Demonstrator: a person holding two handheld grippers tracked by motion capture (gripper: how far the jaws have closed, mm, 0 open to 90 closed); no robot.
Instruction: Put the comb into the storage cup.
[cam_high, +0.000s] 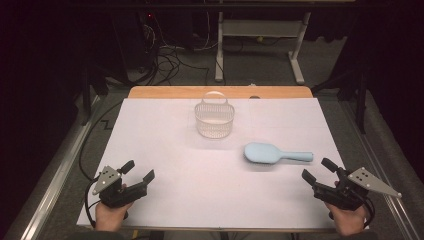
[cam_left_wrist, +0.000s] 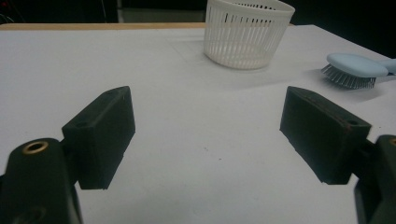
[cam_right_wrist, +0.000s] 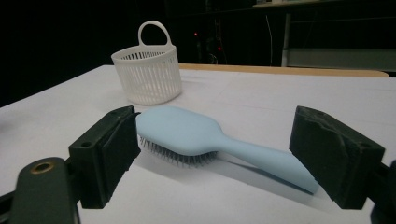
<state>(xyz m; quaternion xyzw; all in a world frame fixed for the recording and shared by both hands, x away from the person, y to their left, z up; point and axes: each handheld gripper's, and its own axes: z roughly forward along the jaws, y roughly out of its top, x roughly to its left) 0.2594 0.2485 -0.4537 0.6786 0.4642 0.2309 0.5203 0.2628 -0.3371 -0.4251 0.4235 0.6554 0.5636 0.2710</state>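
Overhead, the high view shows a white-covered bench (cam_high: 165, 150) with a white slotted basket (cam_high: 214, 118) standing toward its far middle and a pale blue hairbrush (cam_high: 276, 153) lying bristles down nearer the person, to the right of centre, its handle pointing right. The left tool (cam_high: 138, 172) sits at the near left corner with its jaws spread wide and holding nothing, well apart from both things; the right tool (cam_high: 318, 171) sits at the near right corner, also wide, near the brush handle but not touching it. From the left gripper view, bare bench lies between the wide jaws, with the basket (cam_left_wrist: 244, 32) ahead and the hairbrush (cam_left_wrist: 355, 67) far right. From the right gripper view, the hairbrush (cam_right_wrist: 205, 137) lies just beyond the wide jaws, the basket (cam_right_wrist: 148, 74) behind it.
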